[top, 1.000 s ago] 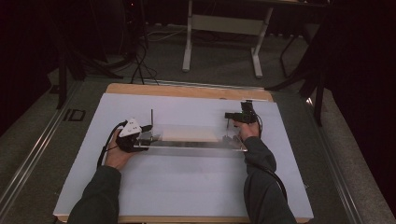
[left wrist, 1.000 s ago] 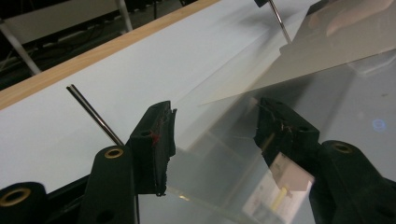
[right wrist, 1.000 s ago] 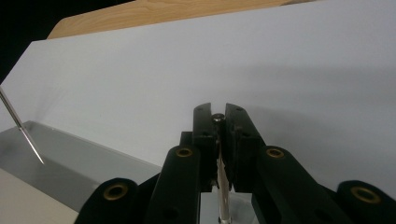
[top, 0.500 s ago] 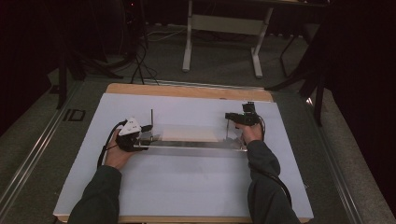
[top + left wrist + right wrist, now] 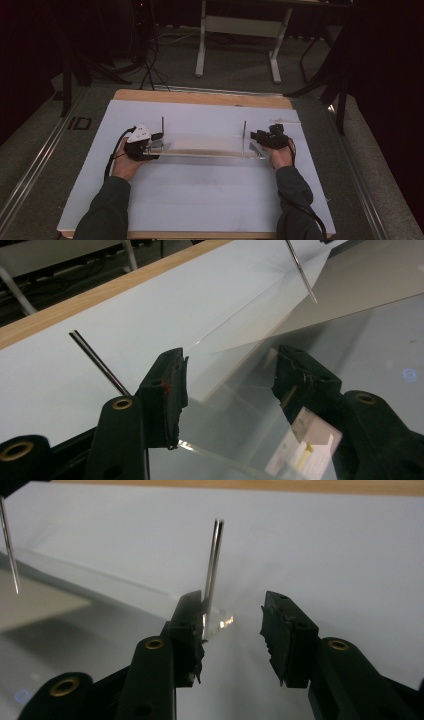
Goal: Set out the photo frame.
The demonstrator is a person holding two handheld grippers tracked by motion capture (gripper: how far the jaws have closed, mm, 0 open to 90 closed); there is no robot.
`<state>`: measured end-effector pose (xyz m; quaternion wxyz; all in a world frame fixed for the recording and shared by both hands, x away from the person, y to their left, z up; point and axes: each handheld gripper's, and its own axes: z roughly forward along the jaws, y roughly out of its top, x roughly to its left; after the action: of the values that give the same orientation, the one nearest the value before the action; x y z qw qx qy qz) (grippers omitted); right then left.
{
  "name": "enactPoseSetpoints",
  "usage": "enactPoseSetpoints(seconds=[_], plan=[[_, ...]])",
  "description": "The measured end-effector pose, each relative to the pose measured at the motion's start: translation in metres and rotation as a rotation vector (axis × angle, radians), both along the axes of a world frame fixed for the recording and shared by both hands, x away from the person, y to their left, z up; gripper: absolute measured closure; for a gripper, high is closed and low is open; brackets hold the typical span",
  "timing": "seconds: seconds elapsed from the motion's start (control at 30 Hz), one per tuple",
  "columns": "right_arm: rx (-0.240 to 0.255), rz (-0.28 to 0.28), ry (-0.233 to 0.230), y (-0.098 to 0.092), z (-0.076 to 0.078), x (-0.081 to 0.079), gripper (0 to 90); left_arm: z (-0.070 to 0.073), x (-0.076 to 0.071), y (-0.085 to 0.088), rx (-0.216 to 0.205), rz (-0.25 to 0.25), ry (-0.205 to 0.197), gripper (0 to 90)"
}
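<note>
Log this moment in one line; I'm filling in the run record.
left gripper: open at clear plate left end | right gripper: jaws just opening, upright rod between them, not clamped

Count: two hand-held grippers, left gripper point(image 5: 156, 141) and right gripper point(image 5: 254, 136); one clear acrylic plate point(image 5: 202, 150) between them; two upright metal rods, one rod point(image 5: 162, 129) beside the left, another point(image 5: 244, 133) beside the right; one white table sheet point(image 5: 200, 195).
</note>
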<state>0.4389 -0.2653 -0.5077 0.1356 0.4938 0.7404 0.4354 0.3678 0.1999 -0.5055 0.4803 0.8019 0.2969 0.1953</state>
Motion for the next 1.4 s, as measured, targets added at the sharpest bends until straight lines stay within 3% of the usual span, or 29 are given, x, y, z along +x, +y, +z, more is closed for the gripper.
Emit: enactPoseSetpoints(seconds=[0.37,0.5,0.63,0.87,1.03,1.4], plan=[[-0.07,0.06,-0.044,-0.001,-0.007,-0.022,59.3,0.001,0.001,0.0,-0.001,0.002,0.008,45.0],[-0.013,0.071,-0.037,-0.009,-0.011,-0.025,55.0,0.002,0.001,0.0,-0.002,0.002,0.01,45.0],[-0.057,0.12,-0.047,-0.008,-0.015,-0.03,50.3,0.002,0.002,0.0,-0.005,0.004,0.011,45.0],[-0.029,0.198,-0.133,0.0,-0.006,-0.036,40.9,0.004,0.003,0.0,-0.002,0.001,0.019,45.0],[-0.044,0.241,-0.179,0.006,-0.001,-0.039,36.9,0.004,0.004,0.0,-0.008,0.004,0.017,45.0],[-0.049,0.232,-0.204,0.011,0.003,-0.036,34.2,0.009,0.009,0.0,-0.017,0.01,0.029,45.0]])
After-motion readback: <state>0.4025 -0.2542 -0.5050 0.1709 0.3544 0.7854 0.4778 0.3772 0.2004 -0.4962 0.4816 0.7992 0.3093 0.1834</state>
